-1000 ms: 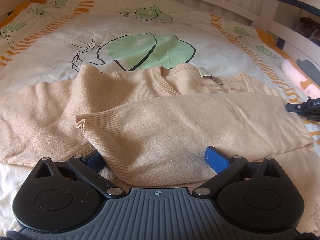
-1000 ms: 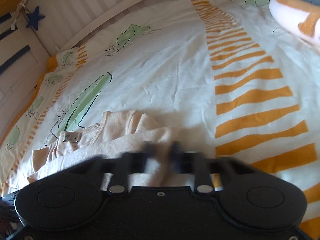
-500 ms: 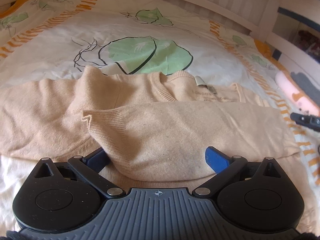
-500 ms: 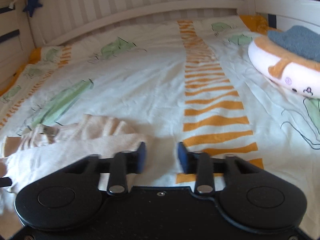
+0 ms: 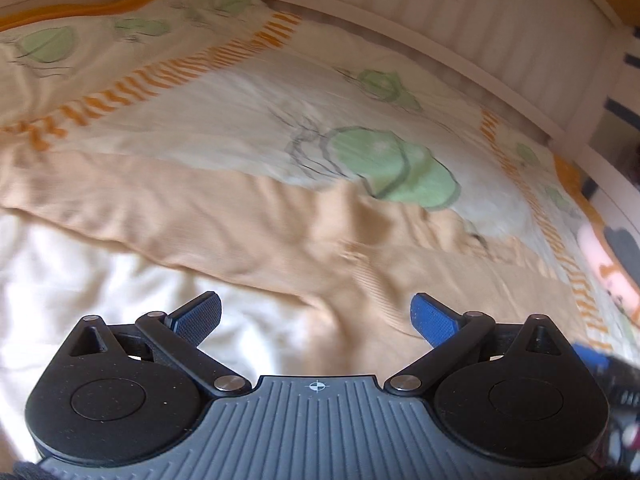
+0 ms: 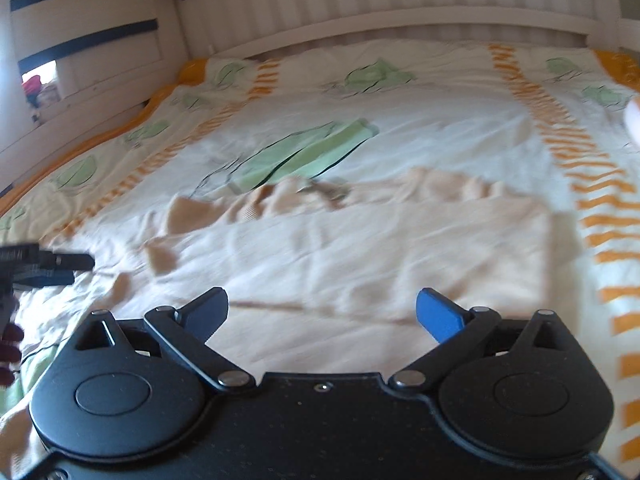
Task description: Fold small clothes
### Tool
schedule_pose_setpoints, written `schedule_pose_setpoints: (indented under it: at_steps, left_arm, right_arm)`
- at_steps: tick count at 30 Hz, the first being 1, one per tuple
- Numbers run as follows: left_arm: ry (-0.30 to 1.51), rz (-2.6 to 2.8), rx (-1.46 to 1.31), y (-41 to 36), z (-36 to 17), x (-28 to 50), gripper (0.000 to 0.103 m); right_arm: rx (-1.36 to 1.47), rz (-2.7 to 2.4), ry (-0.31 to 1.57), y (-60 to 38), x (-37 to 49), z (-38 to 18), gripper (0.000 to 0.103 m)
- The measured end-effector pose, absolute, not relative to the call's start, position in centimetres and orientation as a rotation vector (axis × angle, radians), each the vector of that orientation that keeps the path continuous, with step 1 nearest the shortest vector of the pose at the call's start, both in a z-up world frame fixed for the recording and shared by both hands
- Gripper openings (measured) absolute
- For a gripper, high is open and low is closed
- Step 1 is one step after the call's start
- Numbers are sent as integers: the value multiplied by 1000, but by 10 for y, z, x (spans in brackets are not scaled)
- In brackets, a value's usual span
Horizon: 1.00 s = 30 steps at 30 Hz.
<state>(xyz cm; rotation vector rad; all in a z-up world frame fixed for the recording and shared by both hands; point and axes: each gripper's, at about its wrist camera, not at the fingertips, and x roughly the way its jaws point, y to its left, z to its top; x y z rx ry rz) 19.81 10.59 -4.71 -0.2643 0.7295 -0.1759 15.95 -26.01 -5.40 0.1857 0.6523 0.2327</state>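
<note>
With the beige knit sweater (image 6: pixel 360 248) lying flat across the bed's leaf-print duvet (image 6: pixel 440 120), one sleeve already folded over its body, the left tool (image 5: pixel 316 316) and right tool (image 6: pixel 322 312), both wide and empty, should pinch the outstretched sleeve (image 5: pixel 140 208) near its cuff and lay it across squarely.

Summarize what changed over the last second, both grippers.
Left gripper, whose open fingers straddled the folded sleeve, has swung left; nothing lies between them now. Right gripper went from nearly closed at the sweater's right edge to wide open and pulled back, holding nothing. The sweater stays on the duvet, sleeve folded across.
</note>
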Motion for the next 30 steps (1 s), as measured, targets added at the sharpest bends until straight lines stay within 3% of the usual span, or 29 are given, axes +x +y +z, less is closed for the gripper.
schedule_pose_setpoints:
  at_steps: [11, 20, 24, 29, 30]
  left_arm:
    - [701, 104, -457, 223, -60, 237, 102]
    - [699, 119, -403, 228, -87, 235, 102]
    - [697, 123, -340, 221, -88, 233, 102]
    - [676, 110, -373, 227, -91, 231, 102]
    - [672, 107, -376, 228, -91, 230, 102]
  right_arm:
    - [80, 247, 684, -211, 154, -88, 102]
    - [-194, 317, 547, -152, 161, -54, 100]
    - [-338, 415, 547, -107, 183, -58, 61]
    - [-436, 484, 566, -67, 205, -71, 57]
    - [-454, 495, 582, -61, 210, -75, 51]
